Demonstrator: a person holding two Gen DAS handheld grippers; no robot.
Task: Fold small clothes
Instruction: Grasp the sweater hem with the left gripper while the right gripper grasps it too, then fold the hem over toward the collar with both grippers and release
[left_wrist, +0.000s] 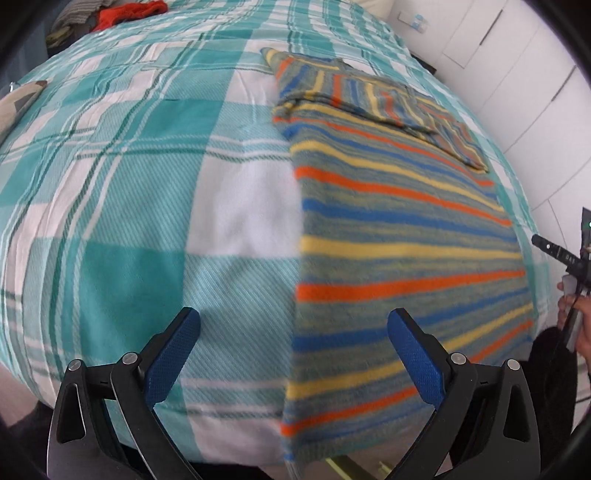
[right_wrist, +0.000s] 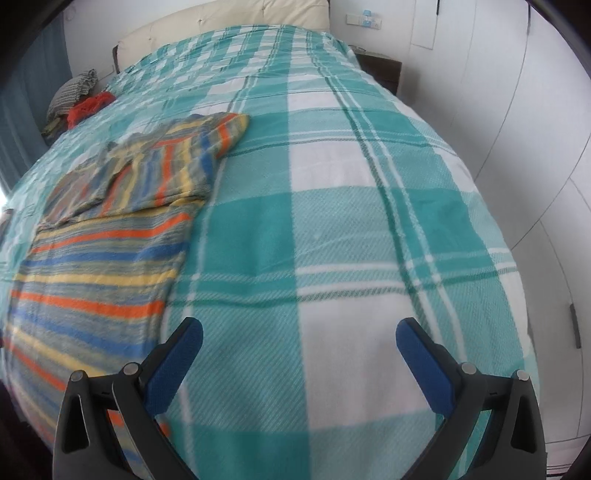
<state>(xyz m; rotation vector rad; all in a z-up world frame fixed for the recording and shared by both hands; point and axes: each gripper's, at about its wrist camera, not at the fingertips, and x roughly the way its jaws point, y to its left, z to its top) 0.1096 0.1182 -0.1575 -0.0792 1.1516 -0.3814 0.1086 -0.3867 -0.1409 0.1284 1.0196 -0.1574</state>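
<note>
So the striped shirt (left_wrist: 399, 229) lies flat on the teal plaid blanket (left_wrist: 140, 192), filling the right half of the left wrist view, sleeves folded in near its top. Both the left gripper (left_wrist: 293, 325) and right gripper (right_wrist: 299, 334) hover with jaws wide apart, holding nothing. Upper left, a red garment (left_wrist: 129, 13) sits bunched beside a grey striped one (right_wrist: 74, 92).

Bright, even daylight; fisheye bends the edges (foreground fabric softly blurred).
</note>
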